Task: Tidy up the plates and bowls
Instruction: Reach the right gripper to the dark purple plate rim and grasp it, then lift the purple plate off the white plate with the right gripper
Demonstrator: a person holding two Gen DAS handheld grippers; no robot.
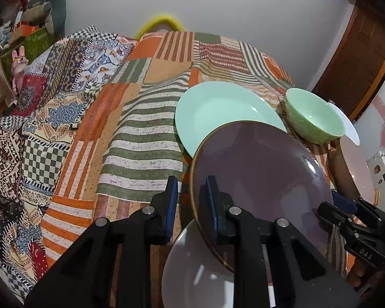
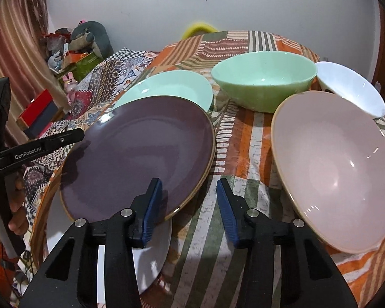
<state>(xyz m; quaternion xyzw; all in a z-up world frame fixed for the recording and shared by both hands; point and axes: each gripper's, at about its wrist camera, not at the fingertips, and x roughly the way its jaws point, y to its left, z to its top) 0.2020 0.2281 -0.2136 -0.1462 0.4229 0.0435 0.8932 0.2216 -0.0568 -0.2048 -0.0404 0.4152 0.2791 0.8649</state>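
A purple plate [image 1: 264, 174] [image 2: 141, 154] lies partly on a white plate [image 1: 192, 269] [image 2: 151, 256] and on a mint plate [image 1: 218, 107] [image 2: 172, 87]. My left gripper [image 1: 191, 179] straddles its left rim: the right pad lies over the plate, and a thin strip of cloth shows beside the left pad. My right gripper [image 2: 188, 182] straddles the plate's near right rim, with one pad over the plate and the other well clear over the cloth. Behind stand a green bowl [image 2: 264, 84], a white bowl [image 2: 351, 87] and a pink bowl [image 2: 341, 169].
Everything rests on a patchwork cloth [image 1: 141, 133] [image 2: 243, 159] in orange, green and white stripes. A box of toys and clutter [image 1: 25, 30] stands at the far left by the wall. A wooden door [image 1: 359, 59] is at the right. A hand [image 2: 18, 218] holds the left gripper.
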